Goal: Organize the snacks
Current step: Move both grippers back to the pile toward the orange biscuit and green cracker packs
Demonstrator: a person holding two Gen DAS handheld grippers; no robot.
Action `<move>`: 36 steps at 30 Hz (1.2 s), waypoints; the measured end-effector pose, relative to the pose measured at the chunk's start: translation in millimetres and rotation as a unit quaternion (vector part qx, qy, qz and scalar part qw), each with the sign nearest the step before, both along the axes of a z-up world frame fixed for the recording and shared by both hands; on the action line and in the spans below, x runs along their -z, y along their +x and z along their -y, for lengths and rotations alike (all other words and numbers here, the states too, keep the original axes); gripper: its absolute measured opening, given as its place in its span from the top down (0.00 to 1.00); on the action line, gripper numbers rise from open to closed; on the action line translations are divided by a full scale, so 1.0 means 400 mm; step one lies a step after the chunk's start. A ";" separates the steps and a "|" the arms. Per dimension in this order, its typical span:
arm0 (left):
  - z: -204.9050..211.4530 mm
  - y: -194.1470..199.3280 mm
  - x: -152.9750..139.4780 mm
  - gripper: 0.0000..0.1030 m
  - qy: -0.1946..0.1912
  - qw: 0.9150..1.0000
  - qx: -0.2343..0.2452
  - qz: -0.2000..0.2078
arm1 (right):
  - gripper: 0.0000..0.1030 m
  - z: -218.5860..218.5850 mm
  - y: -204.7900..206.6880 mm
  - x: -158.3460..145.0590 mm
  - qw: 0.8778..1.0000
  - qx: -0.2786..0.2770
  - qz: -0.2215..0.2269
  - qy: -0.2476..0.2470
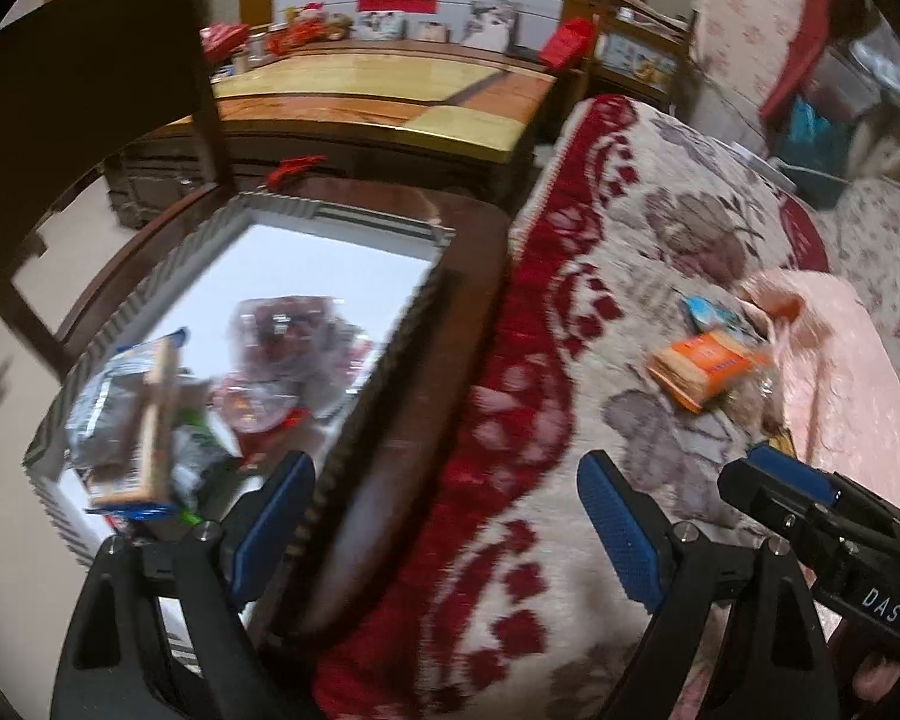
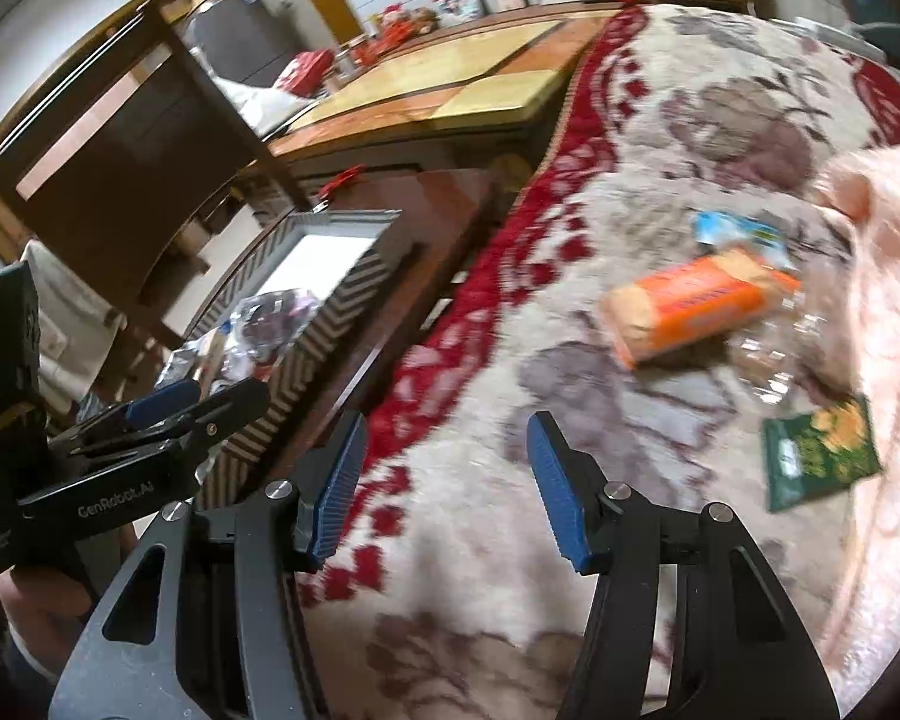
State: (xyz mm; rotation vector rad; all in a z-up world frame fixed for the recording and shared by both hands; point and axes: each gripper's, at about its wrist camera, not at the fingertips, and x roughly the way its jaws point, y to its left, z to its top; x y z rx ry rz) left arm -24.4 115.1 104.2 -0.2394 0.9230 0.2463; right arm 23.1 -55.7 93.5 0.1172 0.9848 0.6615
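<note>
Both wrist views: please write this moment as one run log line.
left gripper: open, empty | right gripper: open, empty | orange packet: on blanket | box: holds snacks

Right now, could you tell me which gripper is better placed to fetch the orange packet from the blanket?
Probably the right. The right gripper is open and empty over the blanket, with the orange packet just ahead. The left gripper, also empty, sits nearer the box.

Two wrist cameras, both tilted down over a bed edge

The left wrist view looks along its gripper (image 1: 444, 516) from close above the patterned box (image 1: 384, 354) and blanket (image 1: 660, 228); the right wrist view sits further right, facing the same way past its gripper (image 2: 447, 486); both share the box (image 2: 330, 324), blanket (image 2: 690, 120), orange packet (image 1: 705, 369) (image 2: 696, 306) and far table (image 1: 390, 96) (image 2: 450, 84).
</note>
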 end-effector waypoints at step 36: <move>0.283 0.316 0.092 0.10 -0.073 0.959 0.271 -0.045 | 0.46 0.335 0.052 0.130 0.991 0.120 -0.056 -0.005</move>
